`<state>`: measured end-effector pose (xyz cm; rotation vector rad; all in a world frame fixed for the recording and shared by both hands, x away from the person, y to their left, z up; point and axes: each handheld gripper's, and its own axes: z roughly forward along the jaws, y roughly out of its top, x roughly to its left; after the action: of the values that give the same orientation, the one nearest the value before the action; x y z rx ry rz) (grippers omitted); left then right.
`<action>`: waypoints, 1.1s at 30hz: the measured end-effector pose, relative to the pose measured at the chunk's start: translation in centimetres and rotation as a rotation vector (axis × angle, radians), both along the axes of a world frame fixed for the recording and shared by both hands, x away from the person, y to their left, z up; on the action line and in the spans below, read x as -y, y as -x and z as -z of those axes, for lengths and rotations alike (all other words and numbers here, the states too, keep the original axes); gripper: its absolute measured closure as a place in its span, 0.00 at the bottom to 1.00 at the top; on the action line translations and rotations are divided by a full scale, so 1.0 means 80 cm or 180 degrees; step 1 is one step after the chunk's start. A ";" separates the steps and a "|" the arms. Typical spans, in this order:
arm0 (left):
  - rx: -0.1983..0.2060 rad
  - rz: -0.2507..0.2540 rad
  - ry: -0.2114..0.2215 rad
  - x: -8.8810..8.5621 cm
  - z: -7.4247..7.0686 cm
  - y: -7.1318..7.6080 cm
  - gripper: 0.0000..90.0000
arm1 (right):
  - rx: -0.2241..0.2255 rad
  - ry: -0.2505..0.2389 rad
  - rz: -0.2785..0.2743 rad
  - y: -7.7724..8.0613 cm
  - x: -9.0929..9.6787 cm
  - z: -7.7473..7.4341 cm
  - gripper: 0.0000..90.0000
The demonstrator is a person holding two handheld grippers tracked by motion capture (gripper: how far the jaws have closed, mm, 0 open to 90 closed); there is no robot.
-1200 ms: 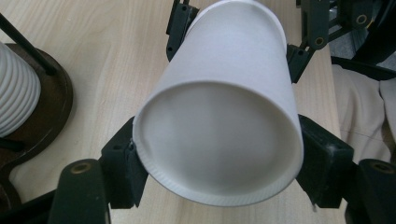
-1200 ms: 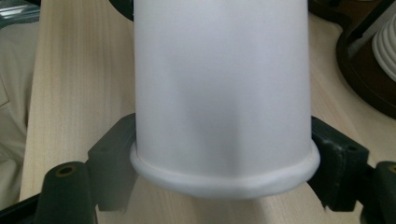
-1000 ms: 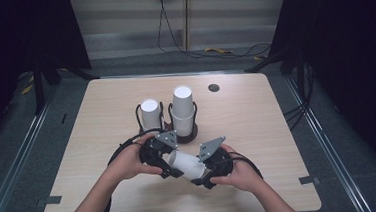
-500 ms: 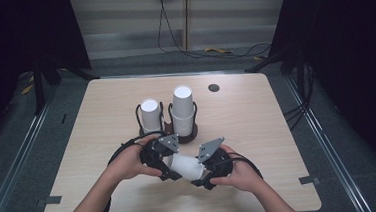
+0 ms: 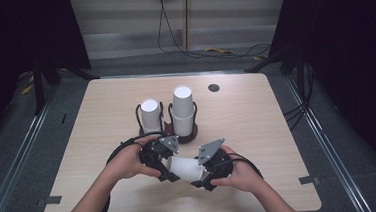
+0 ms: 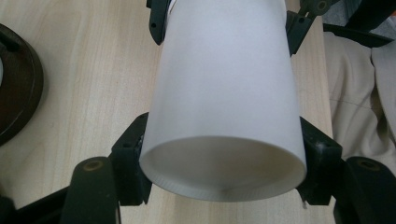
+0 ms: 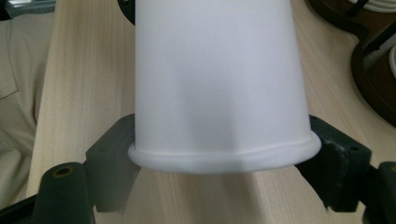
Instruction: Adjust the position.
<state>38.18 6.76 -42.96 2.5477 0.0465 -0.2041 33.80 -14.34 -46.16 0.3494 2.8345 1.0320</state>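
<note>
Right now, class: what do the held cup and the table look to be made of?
Cup: probably paper, matte white; its rolled rim looks slightly dented between the jaws. Table: pale wood or wood-look laminate, smooth; fine straight grain shows, though which one is unclear.

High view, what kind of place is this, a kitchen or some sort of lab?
Likely a recording lab or test bench: a bare wooden table ringed by black curtains, loose cables on the floor behind, and metal rails alongside.

Light wooden table [image 5: 257,116] on grey floor [image 5: 346,100] (dark curtains [image 5: 351,34] around).
</note>
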 end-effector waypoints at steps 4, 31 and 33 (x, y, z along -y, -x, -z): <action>-0.0051 -0.0004 0.0018 -0.001 -0.002 -0.002 0.38 | 0.0001 -0.0083 -0.0009 -0.001 0.003 0.001 0.22; -0.0112 -0.0228 0.0353 -0.022 -0.016 -0.015 0.38 | -0.0097 -0.0523 0.0330 0.004 0.027 0.013 0.19; -0.0116 -0.0231 0.0362 -0.022 -0.016 -0.015 0.38 | -0.0123 -0.0563 0.0353 0.005 0.028 0.015 0.19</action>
<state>39.34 8.51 -41.65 2.4244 0.1371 -0.2185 33.36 -16.58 -47.37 0.5416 2.7272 1.2683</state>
